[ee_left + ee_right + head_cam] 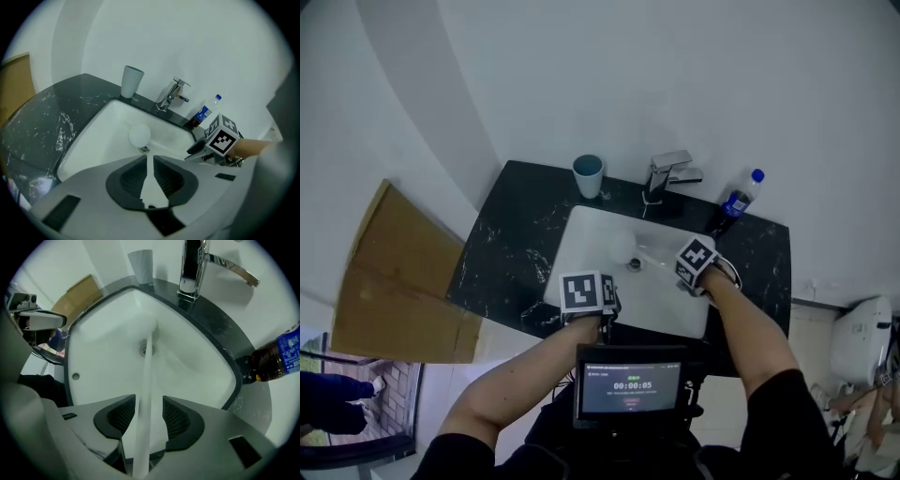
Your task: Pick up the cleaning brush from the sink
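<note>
A white cleaning brush (623,247) lies in the white sink (581,234), its round head (139,135) near the drain. Its long white handle (146,380) runs straight between the jaws of my right gripper (149,401), which stand apart with a gap on each side of it. That right gripper (698,265) points down over the basin's right side. My left gripper (598,298) hovers over the sink's front left edge, away from the brush. In the left gripper view, the left gripper (149,159) has its tips drawn together with nothing between them.
A pale blue cup (589,174), a chrome tap (667,172) and a dark bottle with a blue cap (739,201) stand along the back of the black marble counter (502,234). Cardboard (394,272) leans at the left. A toilet (862,342) is at the right.
</note>
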The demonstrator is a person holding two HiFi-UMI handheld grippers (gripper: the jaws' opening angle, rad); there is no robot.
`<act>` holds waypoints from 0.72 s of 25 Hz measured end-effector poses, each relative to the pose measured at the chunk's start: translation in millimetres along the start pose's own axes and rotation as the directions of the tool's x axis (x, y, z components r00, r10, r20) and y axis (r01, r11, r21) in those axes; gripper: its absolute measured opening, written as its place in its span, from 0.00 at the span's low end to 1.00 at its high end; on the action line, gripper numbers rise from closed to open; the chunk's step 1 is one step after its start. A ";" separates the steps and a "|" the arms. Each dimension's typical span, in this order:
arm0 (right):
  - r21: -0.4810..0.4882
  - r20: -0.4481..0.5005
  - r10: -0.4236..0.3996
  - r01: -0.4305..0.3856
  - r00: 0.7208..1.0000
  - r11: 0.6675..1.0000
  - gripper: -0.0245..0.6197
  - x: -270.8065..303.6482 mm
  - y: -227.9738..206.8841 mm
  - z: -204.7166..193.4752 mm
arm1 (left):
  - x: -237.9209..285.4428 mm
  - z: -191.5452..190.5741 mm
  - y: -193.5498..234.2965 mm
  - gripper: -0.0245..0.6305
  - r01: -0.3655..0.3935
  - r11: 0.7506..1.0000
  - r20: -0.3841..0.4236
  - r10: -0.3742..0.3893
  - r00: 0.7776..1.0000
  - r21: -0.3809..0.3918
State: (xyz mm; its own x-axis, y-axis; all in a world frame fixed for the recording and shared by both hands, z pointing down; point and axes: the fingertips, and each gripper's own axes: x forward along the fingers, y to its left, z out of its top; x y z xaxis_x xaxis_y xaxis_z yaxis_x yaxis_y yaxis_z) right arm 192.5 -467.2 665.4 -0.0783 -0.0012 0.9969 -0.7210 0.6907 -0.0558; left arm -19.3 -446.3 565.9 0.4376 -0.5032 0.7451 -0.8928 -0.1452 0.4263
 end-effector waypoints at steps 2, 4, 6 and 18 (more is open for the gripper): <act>0.006 -0.023 0.022 -0.022 1.000 1.000 0.32 7.8 -1.1 1.7 | 12.5 5.4 4.3 0.11 0.000 1.000 -0.019 0.000 1.000 0.011; -0.001 -0.053 0.041 -0.041 0.998 0.999 0.32 16.7 3.1 2.0 | 22.3 7.1 6.8 0.11 0.001 1.000 -0.038 0.000 0.999 0.027; -0.033 -0.099 0.024 -0.027 0.995 0.999 0.32 26.1 3.4 1.1 | 30.0 7.3 8.6 0.11 0.005 1.000 -0.052 -0.004 0.999 0.027; -0.047 -0.131 -0.009 0.002 0.991 0.999 0.11 37.0 3.1 3.7 | 27.6 3.5 23.6 0.11 0.025 1.000 -0.042 -0.025 0.999 -0.011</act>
State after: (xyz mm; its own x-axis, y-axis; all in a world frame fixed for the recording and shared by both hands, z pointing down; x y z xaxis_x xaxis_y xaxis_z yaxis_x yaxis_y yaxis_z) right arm 184.8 -467.8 701.9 0.0184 0.0874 0.9960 -0.6883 0.7237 -0.0508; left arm -28.7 -466.6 594.7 0.4643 -0.4628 0.7552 -0.8805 -0.1485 0.4503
